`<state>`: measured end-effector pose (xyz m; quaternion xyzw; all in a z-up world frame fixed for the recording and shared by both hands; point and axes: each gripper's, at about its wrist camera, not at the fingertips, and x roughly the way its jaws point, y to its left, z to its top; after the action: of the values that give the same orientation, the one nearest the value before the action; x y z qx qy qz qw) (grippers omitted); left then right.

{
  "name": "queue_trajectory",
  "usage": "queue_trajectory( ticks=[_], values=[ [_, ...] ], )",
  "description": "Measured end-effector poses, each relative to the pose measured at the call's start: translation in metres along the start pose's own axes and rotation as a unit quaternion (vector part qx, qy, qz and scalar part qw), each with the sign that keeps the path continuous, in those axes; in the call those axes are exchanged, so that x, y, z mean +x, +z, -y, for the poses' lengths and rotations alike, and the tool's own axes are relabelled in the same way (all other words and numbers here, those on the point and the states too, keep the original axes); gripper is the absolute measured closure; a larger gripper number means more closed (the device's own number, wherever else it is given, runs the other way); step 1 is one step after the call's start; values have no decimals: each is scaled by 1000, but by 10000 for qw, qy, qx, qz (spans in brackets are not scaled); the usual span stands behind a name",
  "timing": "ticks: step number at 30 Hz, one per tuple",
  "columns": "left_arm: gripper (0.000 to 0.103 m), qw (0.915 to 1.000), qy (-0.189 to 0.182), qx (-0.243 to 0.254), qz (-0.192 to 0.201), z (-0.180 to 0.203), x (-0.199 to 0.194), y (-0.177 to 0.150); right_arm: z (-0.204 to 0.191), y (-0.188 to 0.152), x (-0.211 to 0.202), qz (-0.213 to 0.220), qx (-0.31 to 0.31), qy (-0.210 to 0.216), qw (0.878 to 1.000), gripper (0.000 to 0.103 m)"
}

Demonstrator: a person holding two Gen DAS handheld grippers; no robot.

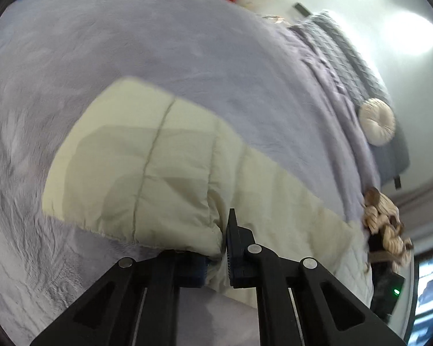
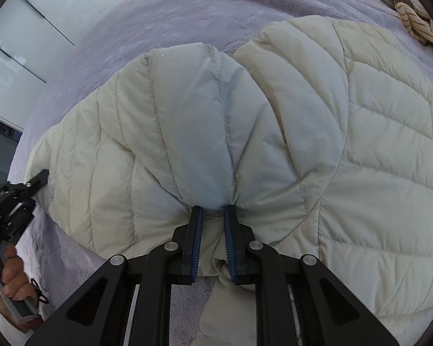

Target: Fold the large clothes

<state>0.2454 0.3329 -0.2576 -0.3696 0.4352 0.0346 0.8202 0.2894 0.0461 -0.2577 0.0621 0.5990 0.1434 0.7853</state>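
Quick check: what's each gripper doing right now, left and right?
Left gripper: closed on the cream puffer jacket.
Right gripper: closed on a bunched fold of the same jacket.

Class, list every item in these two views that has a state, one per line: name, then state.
Cream quilted jacket: spread flat on the bed, near edge bunched, pinched by both tools.
Left tool: shut on the jacket edge.
Right tool: shut on a jacket fold.
Lilac bedspread: spread, lightly wrinkled.
Round cushion: lying at the bed's edge.
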Motion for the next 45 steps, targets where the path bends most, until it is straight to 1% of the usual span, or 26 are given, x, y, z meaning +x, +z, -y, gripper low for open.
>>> queue_trajectory(
  ticks=[3, 5, 7, 10, 12, 15, 18, 19, 21, 22, 23, 24, 25, 27, 29, 31, 34, 36, 38, 39, 40, 41, 42, 43, 44, 45],
  values=[
    [92, 9984, -242, 498, 137, 33, -16, 4, 6, -5, 0, 76, 120, 80, 9999, 86],
    [97, 9957, -490, 769, 171, 58, -25, 8, 9, -10, 2, 88, 174, 120, 9997, 86],
    [97, 9914, -701, 1077, 231, 88, -35, 7, 18, -12, -3, 75, 268, 286, 9992, 86],
    [97, 9814, -1078, 1576, 210, 138, -47, -3, 39, -13, -19, 41, 565, 684, 9961, 86],
    [97, 9740, -1245, 1886, 138, 174, -47, -13, 54, -15, -36, 64, 735, 691, 9949, 86],
    [97, 9599, -1330, 2467, 5, 229, -37, -39, 83, -23, -73, 316, 883, 601, 9938, 86],
    [97, 9432, -1476, 2967, -236, 274, -24, -78, 121, -38, -112, 604, 1064, 415, 9916, 86],
    [97, 9349, -1527, 3184, -354, 297, -15, -97, 137, -46, -127, 680, 1142, 327, 9906, 86],
    [97, 9231, -1547, 3474, -569, 323, -1, -129, 167, -61, -151, 796, 1315, 133, 9880, 86],
    [97, 9150, -1511, 3667, -747, 341, 11, -150, 184, -68, -163, 847, 1406, 42, 9864, 86],
    [97, 9090, -1462, 3811, -845, 346, 16, -167, 203, -81, -176, 892, 1513, -71, 9844, 86],
    [97, 8991, -1374, 4041, -975, 359, 25, -188, 212, -83, -187, 902, 1585, -131, 9831, 86],
    [97, 8905, -1266, 4237, -1076, 370, 34, -207, 224, -94, -194, 902, 1666, -205, 9817, 86],
    [97, 8758, -1173, 4505, -1272, 378, 45, -238, 251, -115, -207, 879, 1882, -296, 9777, 86],
    [97, 8580, -899, 4837, -1478, 387, 59, -268, 272, -134, -218, 867, 2069, -343, 9739, 86],
    [97, 8430, -606, 5130, -1498, 390, 68, -288, 294, -152, -227, 870, 2219, -414, 9703, 86],
    [96, 8279, -335, 5401, -1476, 385, 74, -305, 315, -169, -232, 847, 2425, -400, 9656, 86],
    [96, 8243, -221, 5450, -1515, 384, 75, -310, 325, -179, -236, 823, 2545, -361, 9629, 85],
    [96, 8238, -182, 5436, -1600, 382, 74, -312, 331, -183, -234, 791, 2611, -319, 9615, 85],
    [93, 8240, -154, 5423, -1631, 381, 73, -312, 335, -183, -232, 780, 2641, -291, 9609, 85],
    [85, 8231, -97, 5434, -1647, 381, 70, -311, 337, -185, -231, 777, 2655, -265, 9606, 85],
    [48, 8229, -44, 5446, -1620, 381, 68, -311, 339, -184, -229, 780, 2654, -249, 9606, 85],
    [9, 8248, 44, 5463, -1456, 381, 61, -310, 339, -182, -229, 784, 2643, -236, 9610, 85],
    [2, 8263, 95, 5493, -1241, 382, 57, -309, 338, -182, -229, 789, 2629, -223, 9613, 85],
    [1, 8255, 86, 5537, -1089, 383, 53, -308, 337, -180, -229, 794, 2614, -211, 9617, 85],
    [1, 8210, 51, 5601, -1101, 383, 47, -308, 335, -178, -229, 797, 2584, -205, 9625, 85]
  ],
)
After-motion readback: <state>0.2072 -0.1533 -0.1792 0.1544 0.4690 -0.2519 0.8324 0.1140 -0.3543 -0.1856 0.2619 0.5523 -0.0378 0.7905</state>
